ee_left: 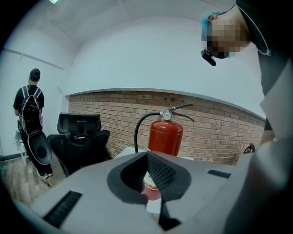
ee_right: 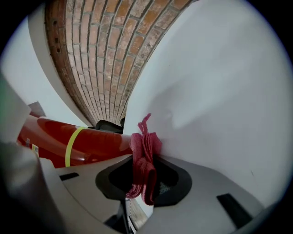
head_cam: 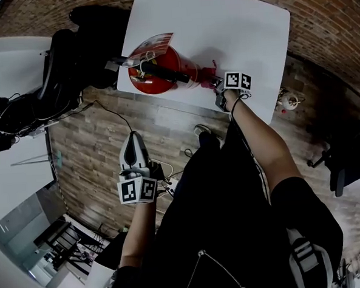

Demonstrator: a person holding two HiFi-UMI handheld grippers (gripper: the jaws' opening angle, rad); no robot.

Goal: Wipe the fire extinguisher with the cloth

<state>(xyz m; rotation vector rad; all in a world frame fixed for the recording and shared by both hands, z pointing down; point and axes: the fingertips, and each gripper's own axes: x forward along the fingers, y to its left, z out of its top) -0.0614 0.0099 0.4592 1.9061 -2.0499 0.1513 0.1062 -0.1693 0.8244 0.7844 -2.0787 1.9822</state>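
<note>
A red fire extinguisher [head_cam: 157,72] with a black hose and handle stands upright near the front edge of a white table [head_cam: 240,27]. My right gripper [head_cam: 218,84] is at its right side, shut on a folded red cloth [ee_right: 143,164] that rests by the red body [ee_right: 68,144]; the cloth [head_cam: 208,73] shows as a small red bit beside the cylinder. My left gripper [head_cam: 133,150] hangs over the brick floor, well short of the table, with its jaws closed together and nothing in them. It faces the extinguisher [ee_left: 165,137] from a distance.
A black office chair [head_cam: 60,74] stands left of the table. A person with a backpack [ee_left: 29,109] stands further off on the left. Cables [head_cam: 192,142] lie on the floor by my legs. Another dark chair [head_cam: 345,154] is at the right.
</note>
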